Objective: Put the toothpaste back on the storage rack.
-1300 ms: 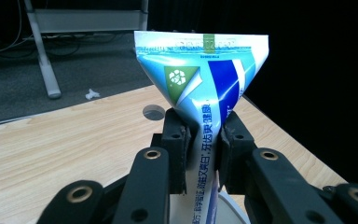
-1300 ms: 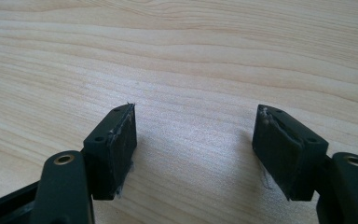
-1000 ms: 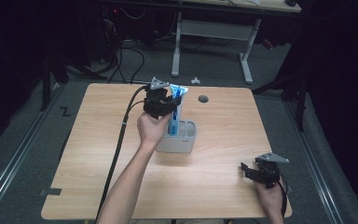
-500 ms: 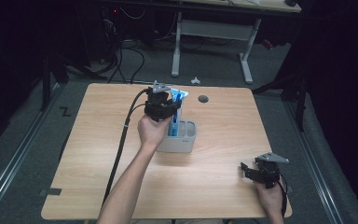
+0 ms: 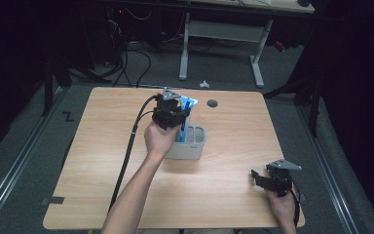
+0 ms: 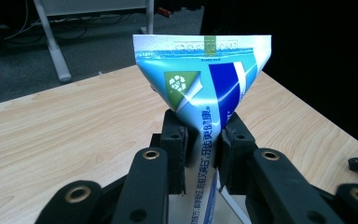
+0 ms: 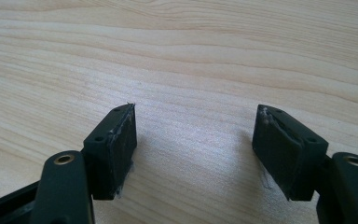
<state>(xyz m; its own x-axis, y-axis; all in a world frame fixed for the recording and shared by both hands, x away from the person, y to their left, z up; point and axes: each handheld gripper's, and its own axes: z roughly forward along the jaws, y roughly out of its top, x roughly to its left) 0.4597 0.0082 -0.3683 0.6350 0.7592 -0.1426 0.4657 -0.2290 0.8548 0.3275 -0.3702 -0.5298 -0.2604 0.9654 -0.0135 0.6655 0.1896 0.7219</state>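
A blue, white and green squeeze tube (image 6: 205, 79) stands upright with its flat crimped end on top, and my left gripper (image 6: 203, 140) is shut on its narrower body. In the high view the left gripper (image 5: 172, 114) holds the tube (image 5: 187, 104) over the back of a grey multi-compartment holder (image 5: 191, 147) at mid-table; the tube's lower end is hidden behind the hand and the holder. My right gripper (image 5: 259, 176) rests low at the table's front right, open, with bare wood between its pads (image 7: 196, 144).
The wooden table (image 5: 102, 185) has a round cable hole (image 5: 212, 103) near its far edge. The left gripper's black cable (image 5: 129, 146) trails over the table's left half. A white desk frame (image 5: 185, 48) stands on the floor beyond the table.
The left gripper and the tube have shifted slightly down in the picture, toward the holder. The right gripper has stayed where it was.
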